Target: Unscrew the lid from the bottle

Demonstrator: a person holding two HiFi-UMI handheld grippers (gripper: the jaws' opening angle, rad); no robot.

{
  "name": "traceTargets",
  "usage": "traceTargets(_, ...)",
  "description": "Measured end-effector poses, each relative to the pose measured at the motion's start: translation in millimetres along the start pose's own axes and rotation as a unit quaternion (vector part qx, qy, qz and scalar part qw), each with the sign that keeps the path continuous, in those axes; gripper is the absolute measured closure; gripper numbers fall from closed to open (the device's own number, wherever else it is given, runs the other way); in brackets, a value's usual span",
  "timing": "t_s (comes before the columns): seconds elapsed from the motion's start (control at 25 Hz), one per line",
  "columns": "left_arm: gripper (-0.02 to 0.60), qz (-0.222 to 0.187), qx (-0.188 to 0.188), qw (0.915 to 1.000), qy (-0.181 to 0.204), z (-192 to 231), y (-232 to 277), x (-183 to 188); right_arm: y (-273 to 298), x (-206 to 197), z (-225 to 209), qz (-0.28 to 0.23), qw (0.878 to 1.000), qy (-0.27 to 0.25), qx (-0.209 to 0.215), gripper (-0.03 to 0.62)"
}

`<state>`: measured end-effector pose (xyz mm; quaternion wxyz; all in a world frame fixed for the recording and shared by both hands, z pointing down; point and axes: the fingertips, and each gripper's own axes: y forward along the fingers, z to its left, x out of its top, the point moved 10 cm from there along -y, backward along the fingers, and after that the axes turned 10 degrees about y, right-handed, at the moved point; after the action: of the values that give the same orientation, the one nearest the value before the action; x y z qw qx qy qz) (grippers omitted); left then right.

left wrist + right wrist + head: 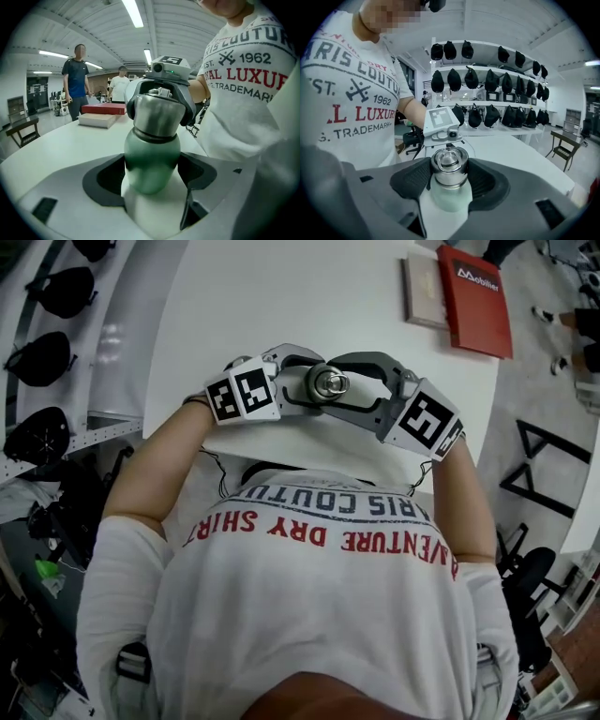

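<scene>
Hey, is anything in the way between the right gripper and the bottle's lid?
Nothing visible. The right gripper has its pads pressed on the lid from both sides, and the left gripper clamps the bottle by its green body below it.

The white tabletop (281,306) lies open across its middle and far left, room enough for a claw to pass; at the far right a red box (475,298) and a beige book (425,292) lie side by side; past the left edge stand shelves (103,343) of black caps (42,357); at the near edge the left claw (305,385) and right claw (336,384) meet head-on, the person's chest close behind.
</scene>
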<state>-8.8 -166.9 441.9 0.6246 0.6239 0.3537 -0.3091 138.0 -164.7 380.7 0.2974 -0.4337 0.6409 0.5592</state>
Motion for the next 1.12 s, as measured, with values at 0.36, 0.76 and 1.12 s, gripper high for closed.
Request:
traceTargets(0.36, 0.216, 0.002, -0.03, 0.9994, 0.018, 5, -1, 0, 1, 3, -8, 0.012, 0.998, -0.035, 0.054, 0.347)
traceTargets(0.76, 0.216, -0.004, 0.005, 1.0, -0.005, -3, 0, -1, -9, 0, 7, -0.026, 0.999, 0.021, -0.035, 0.301)
traceTargets(1.12, 0.216, -0.021, 0.115, 0.9902, -0.076, -24, 2, -3, -2, -12, 40, -0.093, 0.971, 0.11, -0.192, 0.301)
